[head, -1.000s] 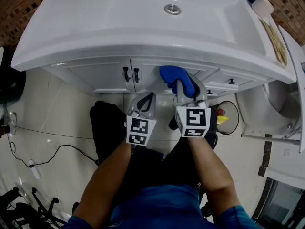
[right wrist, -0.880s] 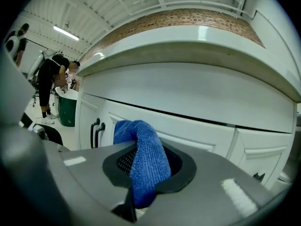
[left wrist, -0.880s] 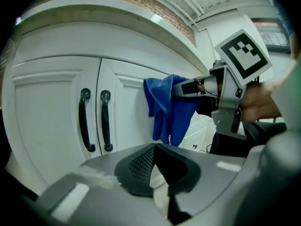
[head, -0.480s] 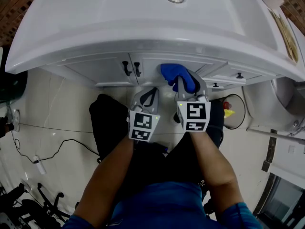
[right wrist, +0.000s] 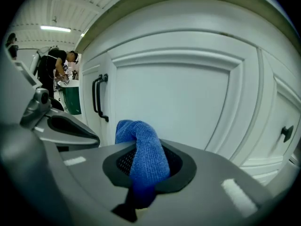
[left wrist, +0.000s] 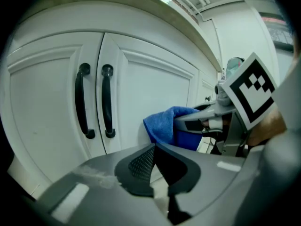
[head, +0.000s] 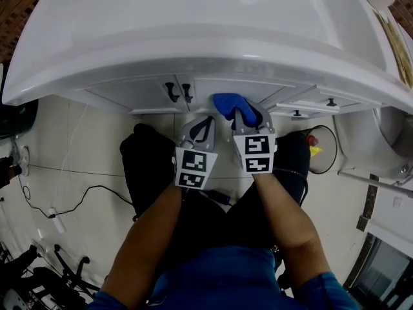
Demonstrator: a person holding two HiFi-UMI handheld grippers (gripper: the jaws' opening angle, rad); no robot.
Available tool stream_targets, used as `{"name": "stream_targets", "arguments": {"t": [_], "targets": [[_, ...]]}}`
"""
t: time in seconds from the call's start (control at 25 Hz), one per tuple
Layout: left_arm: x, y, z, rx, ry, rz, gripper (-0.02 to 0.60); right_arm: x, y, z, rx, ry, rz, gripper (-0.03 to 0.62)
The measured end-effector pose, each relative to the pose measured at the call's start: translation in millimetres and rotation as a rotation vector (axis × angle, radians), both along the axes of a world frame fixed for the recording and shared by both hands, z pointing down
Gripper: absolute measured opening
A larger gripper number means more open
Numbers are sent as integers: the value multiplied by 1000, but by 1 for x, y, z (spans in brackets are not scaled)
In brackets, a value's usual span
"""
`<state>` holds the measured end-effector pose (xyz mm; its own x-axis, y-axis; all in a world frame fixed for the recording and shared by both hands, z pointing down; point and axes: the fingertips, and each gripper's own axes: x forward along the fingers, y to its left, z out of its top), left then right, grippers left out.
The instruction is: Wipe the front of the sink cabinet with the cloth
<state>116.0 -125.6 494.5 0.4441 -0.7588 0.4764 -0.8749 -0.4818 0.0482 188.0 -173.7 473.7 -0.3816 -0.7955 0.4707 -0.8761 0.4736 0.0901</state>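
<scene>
Two black handles (left wrist: pixel 83 100) on the cabinet — right hand-held gripper (right wrist: pixel 141 171) clamps one cloth (right wrist: pixel 141 140), left hand-held gripper (left wrist: pixel 157 171) closed, empty.

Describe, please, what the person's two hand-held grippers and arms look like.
The left hand-held gripper and the right hand-held gripper are both grey plastic, with curved jaws lined by dark meshed pads. Each carries a white cube printed with black square markers. The person wears a blue short-sleeved shirt, and the forearms are bare.

Right tool (head: pixel 248 113) slid cloth (head: pixel 227 102) left, nearer the handles (head: pixel 179 92).
</scene>
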Motion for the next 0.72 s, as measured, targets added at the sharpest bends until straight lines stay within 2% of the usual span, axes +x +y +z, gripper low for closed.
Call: {"name": "stream_targets", "arguments": {"t": [0.2,0.52,0.72], "targets": [[-1,-4,8,-28,-7,-9,6,-1,-1,35,-91,41,-8,60],[-4,-9,23,-79,-24,-14,6,10,5,108,-327,143,40,60],[-4,-9,31,-102,-26,-14,6,14,8,136,-402,185,51,60]]}}
